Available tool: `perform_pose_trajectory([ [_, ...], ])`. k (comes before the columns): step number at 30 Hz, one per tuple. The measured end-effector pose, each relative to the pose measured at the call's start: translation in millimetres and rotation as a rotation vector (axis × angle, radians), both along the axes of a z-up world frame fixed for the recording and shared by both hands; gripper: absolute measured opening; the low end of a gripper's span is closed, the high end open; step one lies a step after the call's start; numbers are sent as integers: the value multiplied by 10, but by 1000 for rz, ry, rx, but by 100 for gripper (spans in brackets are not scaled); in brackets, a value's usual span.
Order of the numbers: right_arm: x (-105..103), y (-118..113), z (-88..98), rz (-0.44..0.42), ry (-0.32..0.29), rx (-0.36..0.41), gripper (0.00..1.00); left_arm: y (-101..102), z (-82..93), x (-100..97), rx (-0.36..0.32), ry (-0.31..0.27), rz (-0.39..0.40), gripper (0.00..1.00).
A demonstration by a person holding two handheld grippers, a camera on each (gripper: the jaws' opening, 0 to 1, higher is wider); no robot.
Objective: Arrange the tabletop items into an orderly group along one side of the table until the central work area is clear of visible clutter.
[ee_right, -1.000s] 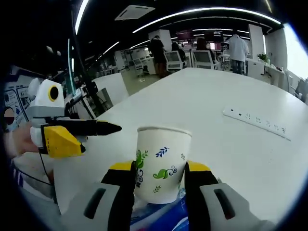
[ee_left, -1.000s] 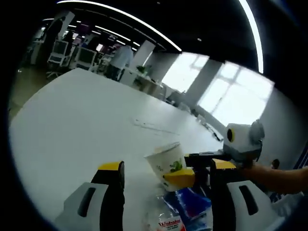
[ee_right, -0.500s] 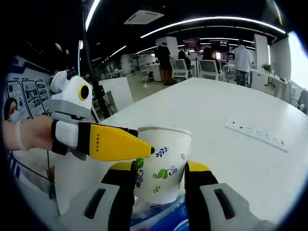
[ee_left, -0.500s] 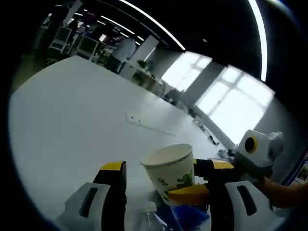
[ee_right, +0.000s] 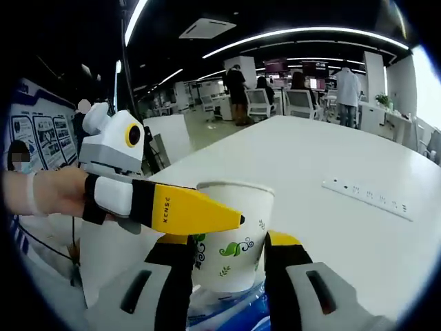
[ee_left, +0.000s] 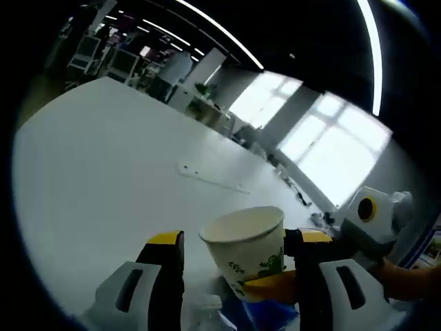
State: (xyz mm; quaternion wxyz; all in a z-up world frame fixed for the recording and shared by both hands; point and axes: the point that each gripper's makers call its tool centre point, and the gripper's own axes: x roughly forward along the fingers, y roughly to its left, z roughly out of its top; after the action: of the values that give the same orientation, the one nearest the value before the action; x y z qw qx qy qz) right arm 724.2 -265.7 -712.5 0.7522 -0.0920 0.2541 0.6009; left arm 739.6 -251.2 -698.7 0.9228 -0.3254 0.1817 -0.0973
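Observation:
A white paper cup (ee_right: 231,231) with green and blue leaf prints stands upright over a blue packet (ee_right: 231,314), and my right gripper (ee_right: 229,240) is shut on its lower half. In the left gripper view the same cup (ee_left: 248,245) sits between the jaws of my left gripper (ee_left: 238,238), which is open with a gap on each side. A yellow finger (ee_right: 193,210) of the left gripper reaches in from the left along the cup's rim. A yellow finger (ee_left: 272,284) of the right gripper presses the cup's base. A clear bottle top (ee_left: 205,305) shows beside the blue packet (ee_left: 272,316).
The white table (ee_right: 331,145) stretches away, with a white power strip (ee_right: 368,196) lying on it, also the power strip (ee_left: 210,178). A person's hand (ee_right: 48,193) holds the left gripper. Office chairs and people stand beyond the table's far end.
My left gripper has moved in around the cup, its yellow finger sliding across to the cup's rim. The right gripper has kept the cup still.

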Motion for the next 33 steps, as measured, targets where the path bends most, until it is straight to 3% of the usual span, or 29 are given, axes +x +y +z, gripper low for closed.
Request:
perform_pose_trajectory([
  [11,-42,-4,4,19,-5,6,37,-15,27,17,2,-7,-20,46],
  [17,-39,-15,-1,24,-19,-4,38,-23,30,24,22,-7,-24,45],
  [24,-40,-24,7,30,-46,-14,38,-42,73,28,101,-33,-34,44],
  [33,26,-7,23,44,-109,-28,39,-61,198,41,309,-124,-74,43],
])
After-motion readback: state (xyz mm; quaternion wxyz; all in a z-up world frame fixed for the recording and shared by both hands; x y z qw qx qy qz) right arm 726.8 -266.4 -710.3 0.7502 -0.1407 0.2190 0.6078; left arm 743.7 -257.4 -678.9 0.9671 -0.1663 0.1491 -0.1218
